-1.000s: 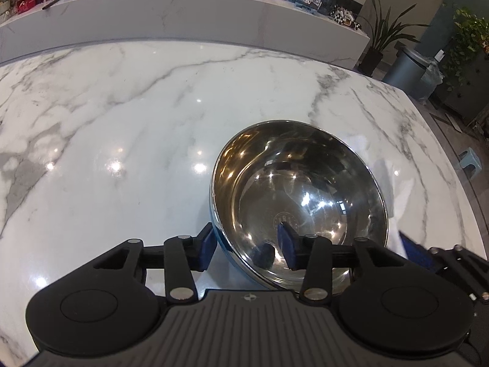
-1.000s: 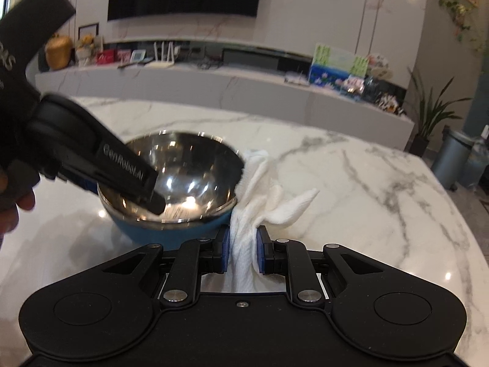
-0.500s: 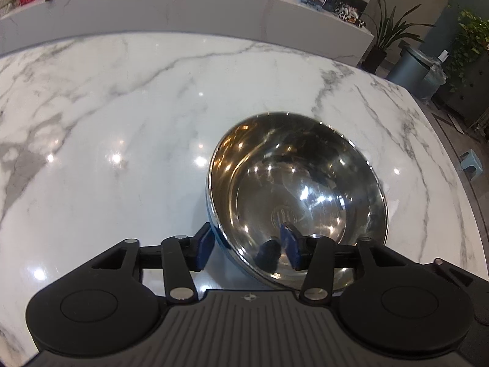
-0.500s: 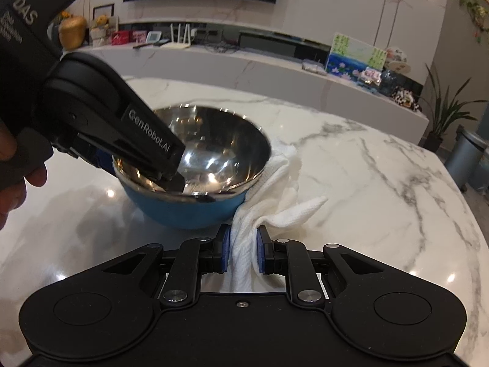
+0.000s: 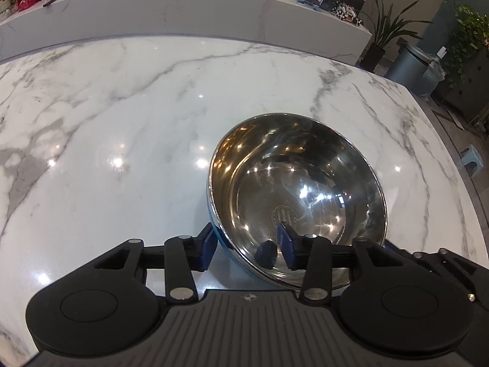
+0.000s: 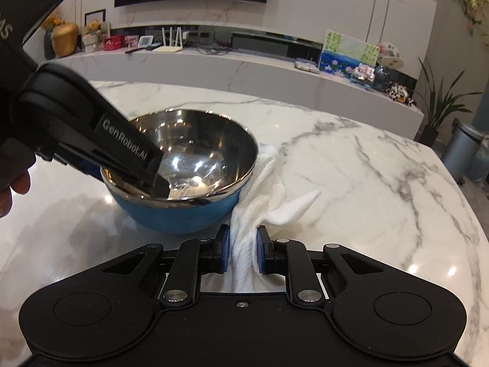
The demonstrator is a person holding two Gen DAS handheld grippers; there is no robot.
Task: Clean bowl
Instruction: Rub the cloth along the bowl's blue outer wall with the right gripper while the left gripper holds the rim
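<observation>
Far left in the right wrist view: left gripper (image 6: 143, 180) straddling the near-left rim of the bowl (image 6: 183, 214), one finger inside the steel, the other against the blue outer wall. Jaws just closing there, about a third open, rim between them; pads (image 5: 285, 246) look seated on the wall, though firm pressure hard to confirm. Bowl tipped up on that side, standing on the marble counter (image 5: 107, 122). Best to hold that pinch square to the rim and keep the tilt steady, since polished steel will likely slip under a skewed grip. Further right, just beside the bowl's right wall and touching it: white cloth (image 6: 275, 195), bunched, trailing on the counter. Right gripper (image 6: 241, 252) nearly shut, clamped on the cloth's near end. Next, probably: lift the cloth over the rim, press into the inner wall, sweep in circles, without pushing the bowl out of the left pinch.
</observation>
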